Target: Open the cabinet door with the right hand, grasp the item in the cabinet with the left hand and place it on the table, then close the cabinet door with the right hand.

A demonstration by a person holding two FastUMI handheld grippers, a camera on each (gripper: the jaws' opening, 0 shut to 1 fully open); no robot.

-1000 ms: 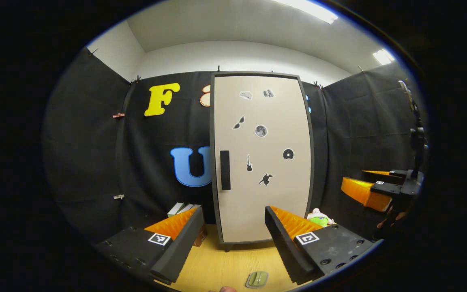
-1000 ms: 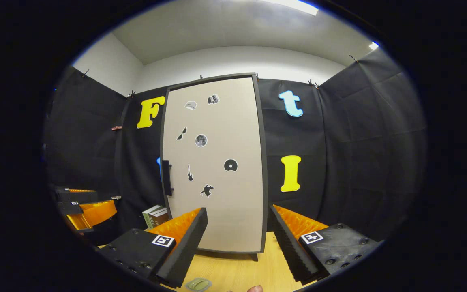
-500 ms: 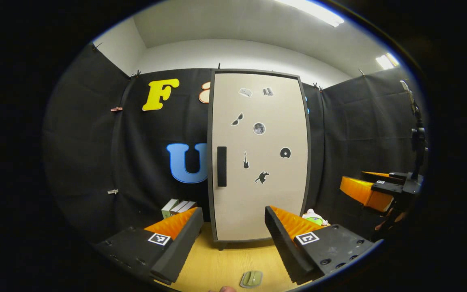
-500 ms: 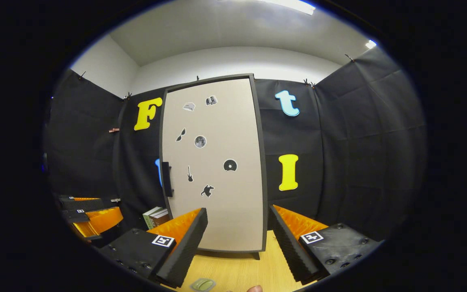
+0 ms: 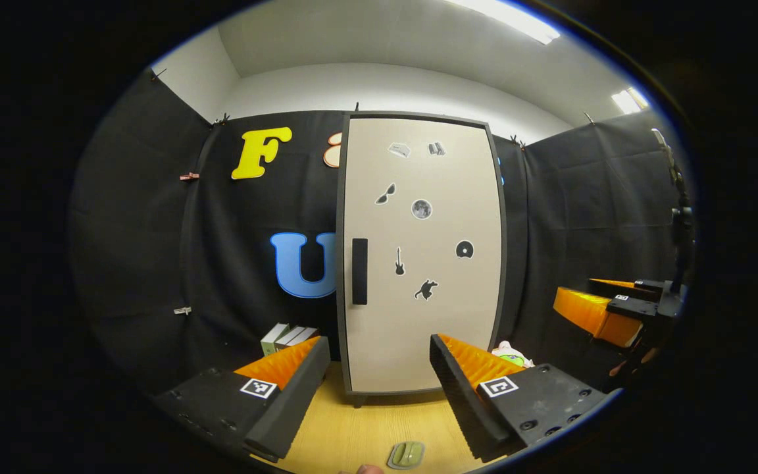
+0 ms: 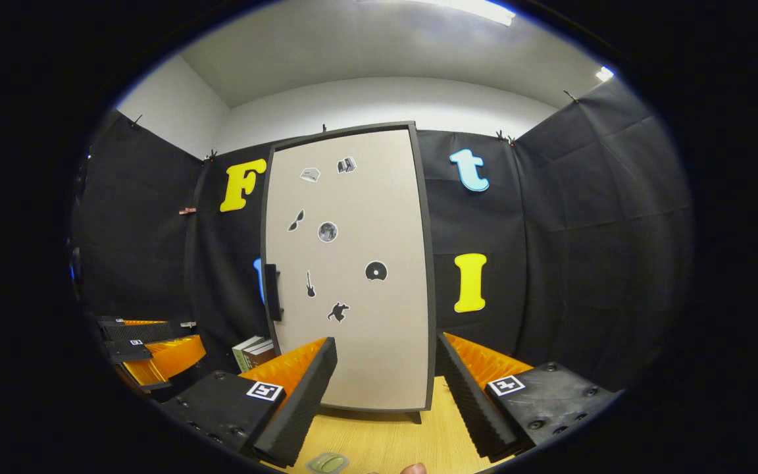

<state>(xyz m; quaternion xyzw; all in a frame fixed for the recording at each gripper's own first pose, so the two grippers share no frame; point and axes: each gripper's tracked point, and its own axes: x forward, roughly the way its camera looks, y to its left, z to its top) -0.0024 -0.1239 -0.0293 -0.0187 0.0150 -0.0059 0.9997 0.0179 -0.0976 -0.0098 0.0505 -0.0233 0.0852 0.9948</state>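
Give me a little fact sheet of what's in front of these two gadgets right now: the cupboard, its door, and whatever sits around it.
cabinet door: shut, pale front with small dark stickers
door handle: dark vertical bar near the door's left edge
left hand-held gripper: open, holding nothing, facing the door, apart from it
right hand-held gripper: open, holding nothing, not yet at the handle
table: light wood, the cabinet stands on it
books: left of the cabinet
plush toy: right of the cabinet
small green object: on the table, near edge
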